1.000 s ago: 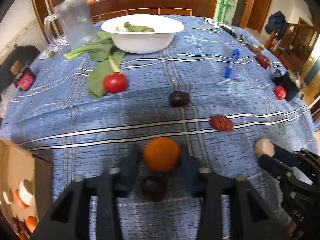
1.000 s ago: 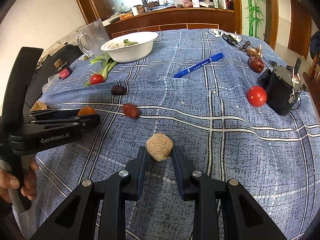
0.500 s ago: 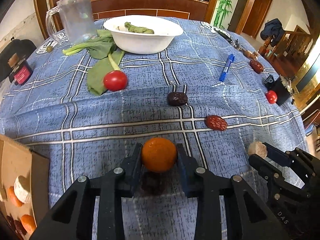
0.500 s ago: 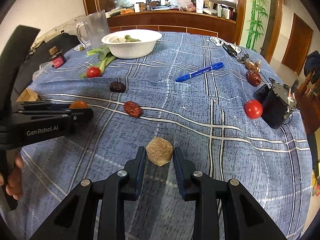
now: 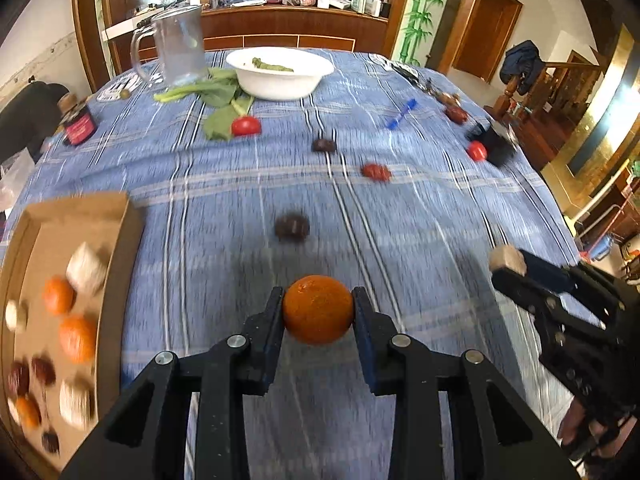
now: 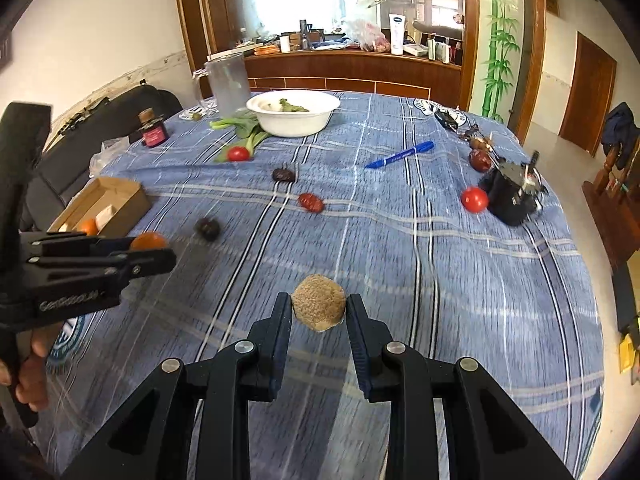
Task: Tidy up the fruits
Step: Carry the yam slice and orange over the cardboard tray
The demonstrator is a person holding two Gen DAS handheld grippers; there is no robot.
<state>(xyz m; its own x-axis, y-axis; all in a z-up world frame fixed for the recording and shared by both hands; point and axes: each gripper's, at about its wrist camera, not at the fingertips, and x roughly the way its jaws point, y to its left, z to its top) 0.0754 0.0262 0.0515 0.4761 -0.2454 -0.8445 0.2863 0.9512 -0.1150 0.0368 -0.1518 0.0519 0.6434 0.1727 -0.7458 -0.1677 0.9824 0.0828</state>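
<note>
Left wrist view. The left gripper (image 5: 318, 312) is closed on an orange (image 5: 318, 309), one finger pressing each flank across its widest part, and the fruit is clear of the blue checked tablecloth (image 5: 400, 216). Judgement: the orange is firm and round with a slightly dimpled skin, moderately heavy, and likely to roll out if the squeeze slips off centre, so the mid-line hold looks right. The cardboard box (image 5: 120, 240) sits to the left near the table edge. Inside it, blurred: several oranges, pale tan cubes and a few dark red fruits, loosely mixed. A dark fruit (image 5: 292, 227) lies on the cloth just ahead. Further back, a white bowl (image 5: 280, 80) holds a few green leaves, and a clear jug (image 5: 178, 50) beside it looks empty.

Right wrist view. The right gripper (image 6: 319, 314) is clamped on a tan, rough-surfaced lump (image 6: 319, 307), also lifted off the cloth. What it is I cannot tell. Judgement: light, possibly crumbly at the corners, so a gentle grip on opposite flat faces suits it. Still loose on the table: a red date (image 6: 311, 202), a dark fruit near the bowl (image 6: 283, 175) and two tomatoes (image 6: 475, 199). A blue pen (image 6: 400, 155) lies among them.
</note>
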